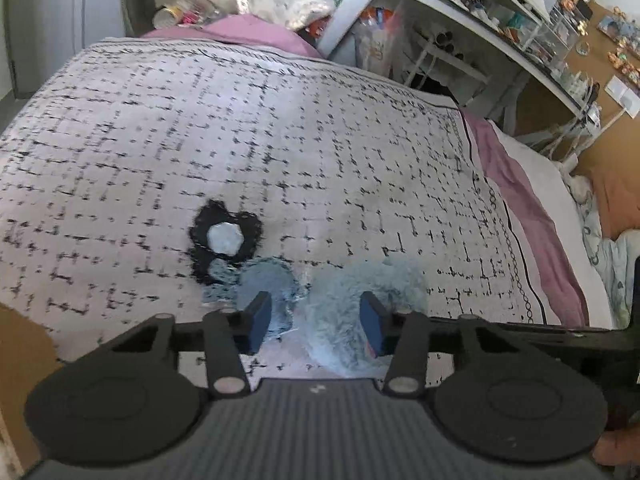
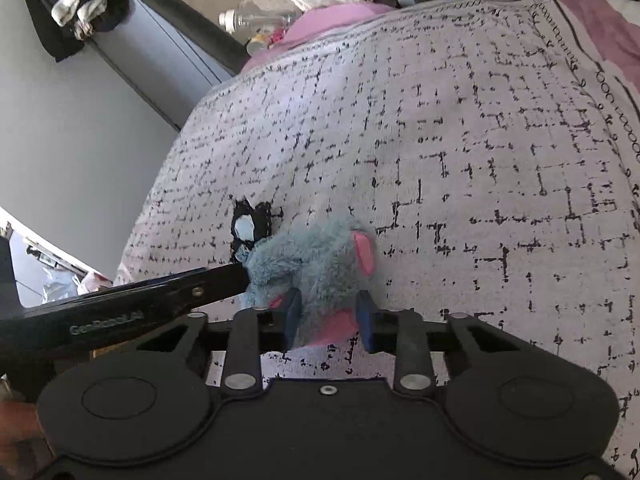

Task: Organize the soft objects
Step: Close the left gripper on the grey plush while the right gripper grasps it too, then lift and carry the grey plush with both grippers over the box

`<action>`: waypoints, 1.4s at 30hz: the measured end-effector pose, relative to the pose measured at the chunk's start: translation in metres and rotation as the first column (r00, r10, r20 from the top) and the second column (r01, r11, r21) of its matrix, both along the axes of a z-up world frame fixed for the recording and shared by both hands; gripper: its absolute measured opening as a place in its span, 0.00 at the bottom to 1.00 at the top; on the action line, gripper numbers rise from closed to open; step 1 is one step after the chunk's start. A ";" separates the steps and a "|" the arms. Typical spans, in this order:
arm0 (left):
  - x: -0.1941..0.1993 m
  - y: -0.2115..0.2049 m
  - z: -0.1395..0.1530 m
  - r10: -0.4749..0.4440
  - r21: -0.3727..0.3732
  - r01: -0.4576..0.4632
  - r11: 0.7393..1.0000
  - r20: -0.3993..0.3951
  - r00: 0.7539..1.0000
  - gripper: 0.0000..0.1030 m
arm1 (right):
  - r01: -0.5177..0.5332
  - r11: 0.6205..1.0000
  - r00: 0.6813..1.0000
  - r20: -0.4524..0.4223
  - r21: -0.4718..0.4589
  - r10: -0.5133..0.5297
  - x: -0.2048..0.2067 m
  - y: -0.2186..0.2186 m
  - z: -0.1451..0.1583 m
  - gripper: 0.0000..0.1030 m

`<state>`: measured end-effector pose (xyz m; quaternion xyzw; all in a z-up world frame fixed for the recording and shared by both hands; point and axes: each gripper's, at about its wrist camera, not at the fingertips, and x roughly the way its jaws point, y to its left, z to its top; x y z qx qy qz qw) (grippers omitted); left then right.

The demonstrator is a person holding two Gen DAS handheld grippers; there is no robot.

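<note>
- Two handheld grippers converge on one grey-blue plush mouse (image 2: 312, 264) lying on a bed, low in both wrist views at about 6 o'clock.
- Right gripper (image 2: 329, 316): its blue pads sit against the toy's flanks at the pink-patched end, and the fur bulges between them, so it reads as clamped on the plush mouse.
- Left gripper (image 1: 316, 320): its jaws stand apart around fur; in its own view the right pad touches the pile while the left pad sits at the edge of a rounder grey part. Whether it truly pinches cannot be told. In the right wrist view its black finger reaches the toy from 9 o'clock.
- Doing this step well, by my judgement: squeeze deep into the body rather than loose fur, keep both grips level so the toy does not stretch or twist, and lift straight off the cover without dragging it.
- Plush mouse: long shaggy pile, rounded and squashy, with a smooth pink ear (image 2: 365, 254) at 1 o'clock of its body.
- Black-and-white soft piece (image 1: 225, 240): lobed, flower-like outline with a pale hexagon centre, flat on the cover at 11 o'clock of the mouse and touching its far edge.
- Bedspread (image 1: 320, 140): pale woven cloth with a broken black grid and a chain-pattern border, lying smooth over a mauve sheet (image 1: 532, 208).
- Cluttered white shelving (image 1: 500, 12) fills 1 o'clock in the left view.
</note>
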<state>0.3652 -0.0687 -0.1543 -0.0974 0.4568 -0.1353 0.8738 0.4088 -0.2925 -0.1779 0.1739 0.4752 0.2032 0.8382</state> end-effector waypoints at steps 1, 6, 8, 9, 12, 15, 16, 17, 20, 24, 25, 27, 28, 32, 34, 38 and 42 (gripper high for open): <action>0.002 -0.003 -0.003 -0.003 0.009 0.003 1.000 -0.003 1.000 0.41 | -0.005 1.000 1.000 0.000 -0.007 0.005 0.001 0.001 -0.001 0.27; 0.009 -0.008 -0.013 -0.011 -0.040 0.009 0.999 -0.041 0.999 0.29 | -0.036 0.998 0.999 0.009 -0.047 0.036 0.003 0.007 0.001 0.21; 0.010 -0.009 -0.017 -0.008 -0.071 0.003 0.998 -0.060 0.998 0.24 | -0.036 0.997 0.999 0.020 -0.072 0.037 0.003 0.012 0.003 0.17; 0.011 -0.009 -0.018 0.000 -0.083 -0.005 0.997 -0.064 0.998 0.24 | -0.030 0.997 0.999 0.020 -0.073 0.031 0.003 0.012 0.004 0.17; 0.009 -0.008 -0.013 0.001 -0.094 -0.006 0.996 -0.056 0.998 0.21 | -0.015 0.998 0.999 0.030 -0.069 0.017 0.002 0.011 0.009 0.15; 0.004 -0.006 -0.004 -0.002 -0.088 -0.001 0.996 -0.033 0.999 0.20 | -0.022 0.997 0.998 0.053 -0.071 0.026 -0.002 0.013 0.018 0.14; 0.001 -0.004 -0.001 -0.001 -0.091 -0.001 0.996 -0.029 1.000 0.20 | -0.026 0.997 0.998 0.062 -0.075 0.031 -0.003 0.014 0.021 0.13; 0.000 -0.002 0.001 0.001 -0.097 -0.003 0.995 -0.026 1.000 0.20 | -0.032 0.996 0.997 0.074 -0.077 0.038 -0.006 0.015 0.025 0.13; -0.007 0.004 0.009 0.011 -0.103 -0.012 0.995 -0.007 1.000 0.19 | -0.046 0.996 0.994 0.100 -0.075 0.054 -0.012 0.020 0.035 0.11; -0.017 0.010 0.020 0.021 -0.106 -0.019 0.994 0.017 1.000 0.19 | -0.055 0.995 0.990 0.128 -0.084 0.065 -0.022 0.026 0.047 0.11; -0.020 0.011 0.024 0.021 -0.102 -0.018 0.995 0.026 0.999 0.19 | -0.056 0.995 0.989 0.133 -0.084 0.067 -0.025 0.027 0.050 0.11; -0.026 0.013 0.029 0.021 -0.098 -0.017 0.995 0.040 0.999 0.19 | -0.057 0.995 0.988 0.142 -0.084 0.068 -0.029 0.028 0.055 0.11; -0.028 0.014 0.031 0.021 -0.101 -0.017 0.995 0.044 0.999 0.19 | -0.056 0.995 0.987 0.146 -0.086 0.068 -0.031 0.029 0.057 0.11; -0.037 0.019 0.039 0.028 -0.114 -0.022 0.993 0.055 0.998 0.19 | -0.060 0.995 0.985 0.160 -0.084 0.073 -0.039 0.031 0.066 0.11; -0.043 0.022 0.045 0.032 -0.113 -0.024 0.993 0.070 0.997 0.19 | -0.065 0.994 0.982 0.172 -0.085 0.079 -0.043 0.033 0.071 0.11; -0.054 0.032 0.055 0.049 -0.128 -0.037 0.991 0.090 0.995 0.18 | -0.077 0.993 0.976 0.197 -0.085 0.093 -0.051 0.040 0.082 0.10; -0.064 0.045 0.062 0.072 -0.137 -0.058 0.989 0.100 0.992 0.17 | -0.091 0.992 0.970 0.217 -0.085 0.108 -0.060 0.050 0.090 0.09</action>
